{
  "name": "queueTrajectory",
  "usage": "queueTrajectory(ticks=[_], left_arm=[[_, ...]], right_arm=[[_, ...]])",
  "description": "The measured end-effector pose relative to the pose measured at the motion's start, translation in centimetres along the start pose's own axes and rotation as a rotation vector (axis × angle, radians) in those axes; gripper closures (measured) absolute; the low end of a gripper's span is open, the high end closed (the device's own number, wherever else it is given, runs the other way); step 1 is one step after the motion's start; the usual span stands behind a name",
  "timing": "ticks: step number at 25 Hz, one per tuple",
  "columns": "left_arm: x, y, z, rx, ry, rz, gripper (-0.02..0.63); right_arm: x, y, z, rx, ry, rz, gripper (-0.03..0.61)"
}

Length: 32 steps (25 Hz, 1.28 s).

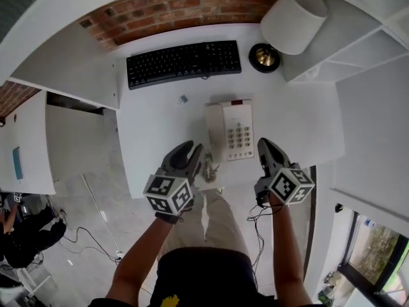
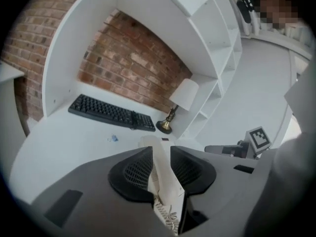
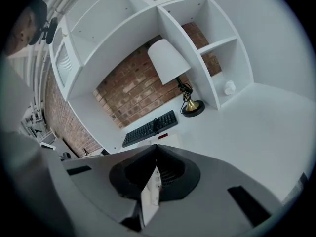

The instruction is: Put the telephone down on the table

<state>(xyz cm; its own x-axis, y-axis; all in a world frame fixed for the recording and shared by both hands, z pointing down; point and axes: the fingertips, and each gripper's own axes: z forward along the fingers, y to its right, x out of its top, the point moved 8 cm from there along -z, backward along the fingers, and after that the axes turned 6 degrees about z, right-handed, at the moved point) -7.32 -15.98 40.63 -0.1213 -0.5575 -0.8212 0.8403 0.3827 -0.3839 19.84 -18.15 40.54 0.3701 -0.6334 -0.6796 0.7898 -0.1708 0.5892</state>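
Observation:
A white telephone (image 1: 238, 130) with a keypad lies on the white table (image 1: 153, 126), near its front edge. Its handset (image 1: 214, 133) rests along the phone's left side, and a coiled cord (image 1: 209, 169) hangs at the handset's near end. My left gripper (image 1: 192, 151) is shut on that near end; in the left gripper view the handset (image 2: 163, 174) is pinched between the two dark pads (image 2: 136, 172). My right gripper (image 1: 265, 147) sits just right of the phone's near corner, shut with its tips touching and nothing held. Part of the phone shows behind its jaws in the right gripper view (image 3: 150, 191).
A black keyboard (image 1: 183, 62) lies at the back of the table, with a white-shaded lamp (image 1: 293, 19) on a brass base (image 1: 264, 57) to its right. A small blue scrap (image 1: 183, 99) lies behind the phone. White shelves (image 1: 358, 43) stand at the right. The person's legs are below the table edge.

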Motion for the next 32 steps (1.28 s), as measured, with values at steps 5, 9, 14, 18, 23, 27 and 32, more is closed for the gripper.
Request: queueTrajectory(ticks=[5, 9, 14, 18, 23, 27, 32], left_arm=[[3.6, 2.6, -5.9, 0.000, 0.047, 0.209, 0.559], [6.3, 5.2, -10.9, -0.002, 0.101, 0.355, 0.594], [8.9, 7.0, -13.0, -0.065, 0.156, 0.382, 0.594], [10.0, 6.0, -13.9, -0.067, 0.165, 0.338, 0.595], [10.1, 6.0, -14.6, -0.097, 0.157, 0.356, 0.595], [10.7, 7.0, -14.4, -0.121, 0.160, 0.376, 0.595], [11.7, 7.9, -13.4, -0.130, 0.182, 0.382, 0.595]], right_arm=[[0.4, -6.3, -4.8, 0.008, 0.005, -0.098, 0.580], [1.5, -11.4, -8.3, 0.011, 0.044, -0.225, 0.580], [4.7, -15.6, -11.5, 0.016, 0.113, -0.389, 0.580], [6.1, -17.8, -13.1, -0.006, 0.189, -0.492, 0.581], [6.4, -18.6, -14.4, -0.019, 0.219, -0.561, 0.580], [6.7, -18.3, -15.2, -0.029, 0.225, -0.571, 0.581], [7.9, -17.9, -15.1, -0.023, 0.238, -0.584, 0.581]])
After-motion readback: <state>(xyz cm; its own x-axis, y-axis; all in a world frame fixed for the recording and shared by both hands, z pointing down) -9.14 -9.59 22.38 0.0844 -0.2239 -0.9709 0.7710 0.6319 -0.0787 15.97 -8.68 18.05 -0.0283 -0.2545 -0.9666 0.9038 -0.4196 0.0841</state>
